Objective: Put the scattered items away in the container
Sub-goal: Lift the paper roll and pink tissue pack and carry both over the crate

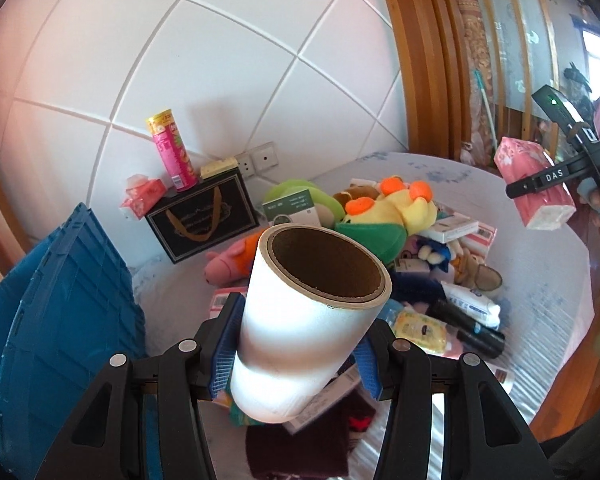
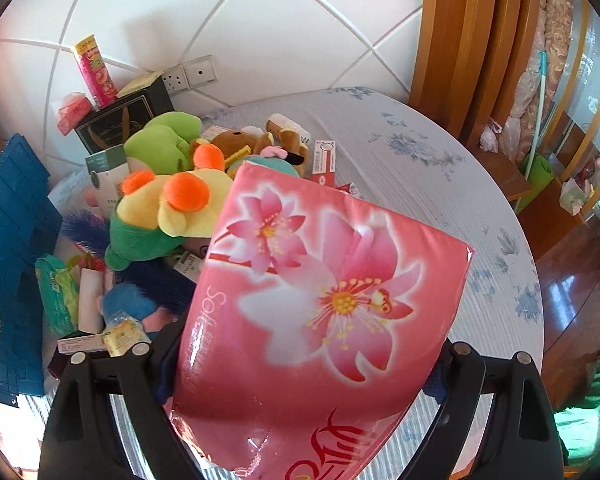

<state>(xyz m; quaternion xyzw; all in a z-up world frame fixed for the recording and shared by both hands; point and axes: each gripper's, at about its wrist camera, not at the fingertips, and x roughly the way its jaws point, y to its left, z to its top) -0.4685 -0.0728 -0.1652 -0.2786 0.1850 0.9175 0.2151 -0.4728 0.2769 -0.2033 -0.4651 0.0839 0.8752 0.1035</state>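
left wrist and right wrist: both grippers loaded above the pile

left wrist view: the left gripper (image 1: 300,344) is clamped on a white roll (image 1: 300,320) with a brown cardboard core, blue pads pressed to its sides, the open end tilted up toward the camera. below it lies the heap of scattered items on a table (image 1: 540,280) with a pale flowered cloth: a yellow and green plush with orange tufts (image 1: 384,212), a pink plush (image 1: 228,264), small boxes, wipes packets. the blue container (image 1: 60,300) stands at the left edge, just beside the heap. a pink snack tube (image 1: 172,152) stands on a black box (image 1: 204,220) by the tiled wall. at the far right the right gripper (image 1: 540,184) grips a pink tissue pack (image 1: 536,184) in the air.

right wrist view: the right gripper (image 2: 308,360) stands wide, its jaws closed on the tissue pack (image 2: 320,312), whose flower print fills the middle of the frame. behind it the plush (image 2: 168,208) and the heap lie on the cloth, and the blue container (image 2: 12,260) sits at the left.
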